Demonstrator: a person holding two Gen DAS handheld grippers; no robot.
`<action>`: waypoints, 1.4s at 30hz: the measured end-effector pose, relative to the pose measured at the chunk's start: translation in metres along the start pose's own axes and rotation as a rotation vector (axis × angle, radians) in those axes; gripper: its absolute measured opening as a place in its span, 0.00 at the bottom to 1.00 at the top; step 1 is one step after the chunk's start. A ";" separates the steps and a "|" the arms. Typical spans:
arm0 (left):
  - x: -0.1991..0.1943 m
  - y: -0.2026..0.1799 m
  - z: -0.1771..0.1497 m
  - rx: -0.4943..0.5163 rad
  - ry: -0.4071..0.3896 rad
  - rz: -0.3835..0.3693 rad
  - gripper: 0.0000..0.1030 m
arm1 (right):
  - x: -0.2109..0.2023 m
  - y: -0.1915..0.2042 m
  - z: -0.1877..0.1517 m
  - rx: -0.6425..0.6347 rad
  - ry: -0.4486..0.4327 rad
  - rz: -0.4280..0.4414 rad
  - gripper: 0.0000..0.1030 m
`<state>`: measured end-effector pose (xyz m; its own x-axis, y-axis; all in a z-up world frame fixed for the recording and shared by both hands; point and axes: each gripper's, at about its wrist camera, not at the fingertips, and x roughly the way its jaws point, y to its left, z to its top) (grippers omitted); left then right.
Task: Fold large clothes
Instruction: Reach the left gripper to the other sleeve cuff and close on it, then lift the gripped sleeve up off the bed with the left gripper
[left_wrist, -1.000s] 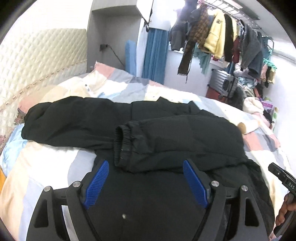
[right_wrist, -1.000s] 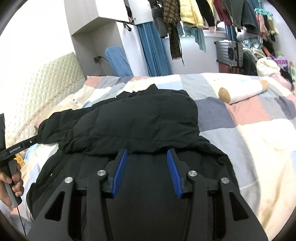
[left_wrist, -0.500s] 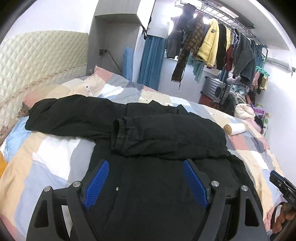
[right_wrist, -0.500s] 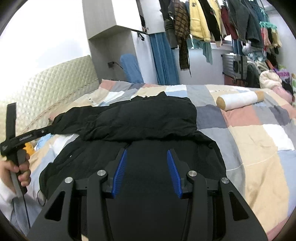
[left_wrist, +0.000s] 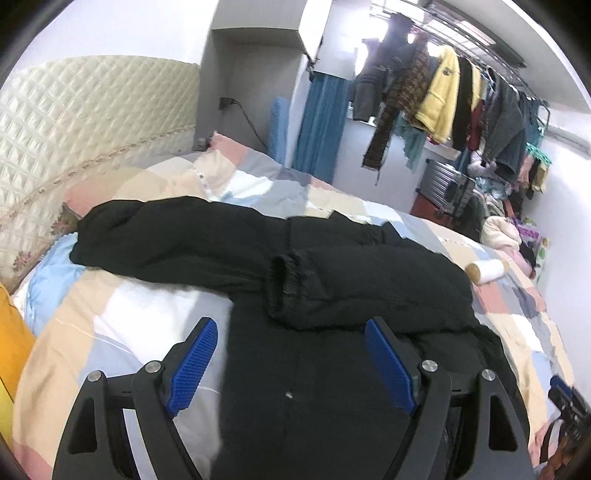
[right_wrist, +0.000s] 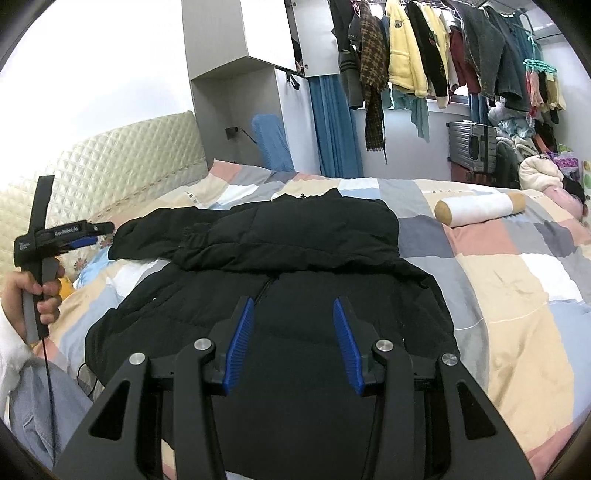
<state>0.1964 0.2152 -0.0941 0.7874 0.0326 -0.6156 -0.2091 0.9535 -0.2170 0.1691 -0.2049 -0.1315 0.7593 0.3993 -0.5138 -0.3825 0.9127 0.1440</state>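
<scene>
**Both grippers drawn back from the half-folded jacket**

Compared with a second ago, both cameras sit farther back, so more of the black jacket (right_wrist: 280, 280) and the patchwork quilt (right_wrist: 517, 295) shows. The jacket lies on the quilt, one sleeve (left_wrist: 362, 280) folded across its chest, the other sleeve (left_wrist: 159, 232) stretched toward the padded headboard (left_wrist: 74, 122). The left gripper (left_wrist: 291, 365) hangs above the jacket's lower part, jaws wide and empty. The right gripper (right_wrist: 293, 343) hovers there too, jaws half apart, gripping nothing. White lettering on the left gripper's body is too small to read.
</scene>
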 end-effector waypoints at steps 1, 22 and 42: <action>0.001 0.008 0.005 -0.007 -0.002 0.001 0.79 | 0.003 0.000 0.000 0.001 0.005 -0.001 0.45; 0.143 0.331 0.060 -0.436 0.040 0.118 0.80 | 0.065 0.030 0.015 0.079 0.108 -0.050 0.65; 0.257 0.460 0.049 -0.698 -0.001 0.127 0.56 | 0.159 0.035 0.030 0.181 0.285 -0.154 0.66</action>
<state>0.3311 0.6768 -0.3154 0.7327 0.1311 -0.6678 -0.6219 0.5276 -0.5787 0.2926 -0.1066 -0.1825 0.6138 0.2388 -0.7525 -0.1561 0.9710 0.1808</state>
